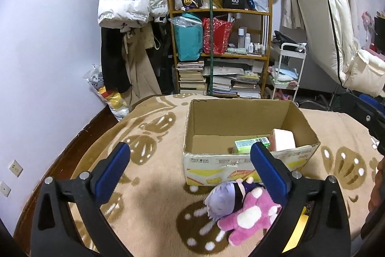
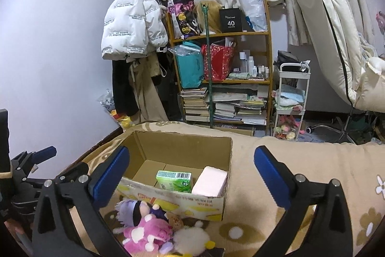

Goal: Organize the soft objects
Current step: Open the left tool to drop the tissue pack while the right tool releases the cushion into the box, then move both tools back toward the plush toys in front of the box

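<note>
Box: open cardboard box on beige blanket, holding green pack and pink pack.
Toys: pink plush and purple-haired doll heaped at its near wall.
Left gripper: jaws wide, empty.
Right gripper: jaws wide, empty.

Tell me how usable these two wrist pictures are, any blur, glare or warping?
Left wrist view: sharp, evenly lit indoor light, no glare; the fisheye bends the cardboard box and darkens the corners. Right wrist view: equally sharp, same warping; the pink plush lies partly in shadow between the gripper arms.
</note>
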A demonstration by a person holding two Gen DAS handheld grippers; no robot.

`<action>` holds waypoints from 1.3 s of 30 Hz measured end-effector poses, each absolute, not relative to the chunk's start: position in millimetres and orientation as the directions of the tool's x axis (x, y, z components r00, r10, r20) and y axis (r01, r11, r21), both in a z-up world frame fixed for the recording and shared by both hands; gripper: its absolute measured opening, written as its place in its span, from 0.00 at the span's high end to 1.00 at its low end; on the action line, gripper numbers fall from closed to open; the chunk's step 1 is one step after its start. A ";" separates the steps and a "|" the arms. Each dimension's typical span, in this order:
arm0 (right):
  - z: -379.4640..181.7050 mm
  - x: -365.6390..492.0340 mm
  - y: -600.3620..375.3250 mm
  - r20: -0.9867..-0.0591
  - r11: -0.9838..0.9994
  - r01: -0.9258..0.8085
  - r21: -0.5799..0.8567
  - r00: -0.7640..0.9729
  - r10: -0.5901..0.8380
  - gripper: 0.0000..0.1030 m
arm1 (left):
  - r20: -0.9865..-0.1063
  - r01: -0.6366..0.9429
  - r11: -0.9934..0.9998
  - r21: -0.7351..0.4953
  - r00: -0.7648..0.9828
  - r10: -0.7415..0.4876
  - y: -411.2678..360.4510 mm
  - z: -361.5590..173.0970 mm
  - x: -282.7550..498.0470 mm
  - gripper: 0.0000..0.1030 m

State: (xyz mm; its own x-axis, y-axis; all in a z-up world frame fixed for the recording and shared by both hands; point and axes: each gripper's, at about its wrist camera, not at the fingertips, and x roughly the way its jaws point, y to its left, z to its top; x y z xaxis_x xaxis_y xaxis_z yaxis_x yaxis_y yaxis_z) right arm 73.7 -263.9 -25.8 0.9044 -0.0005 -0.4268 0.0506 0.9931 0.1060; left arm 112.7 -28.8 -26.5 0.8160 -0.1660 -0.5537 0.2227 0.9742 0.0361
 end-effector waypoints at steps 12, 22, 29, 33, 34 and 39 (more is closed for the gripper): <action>-10.8 36.3 -259.6 -0.409 0.993 0.053 0.103 0.912 -0.006 0.00 | -0.579 0.226 0.974 0.021 0.797 -0.172 -18.8 -22.6 80.8 0.03; -14.8 8.9 -253.0 -0.426 0.993 0.055 0.109 0.905 -0.004 0.00 | -0.592 0.207 0.978 -0.028 0.785 -0.183 -5.1 -18.0 62.4 0.03; -22.5 -4.4 -255.0 -0.452 0.991 0.069 0.117 0.892 -0.009 0.00 | -0.602 0.220 0.975 -0.021 0.776 -0.188 -4.2 -17.6 52.5 0.03; -25.9 -7.2 -257.2 -0.463 0.990 0.080 0.115 0.886 -0.018 0.00 | -0.603 0.225 0.974 -0.006 0.776 -0.183 -7.1 -18.0 50.4 0.03; -26.3 -7.7 -257.5 -0.464 0.990 0.081 0.115 0.885 -0.019 0.00 | -0.606 0.226 0.974 -0.004 0.774 -0.183 -7.7 -18.6 50.6 0.03; -27.6 -7.4 -258.7 -0.467 0.990 0.081 0.115 0.884 -0.018 0.00 | -0.620 0.224 0.974 0.004 0.765 -0.173 -9.4 -21.9 54.3 0.03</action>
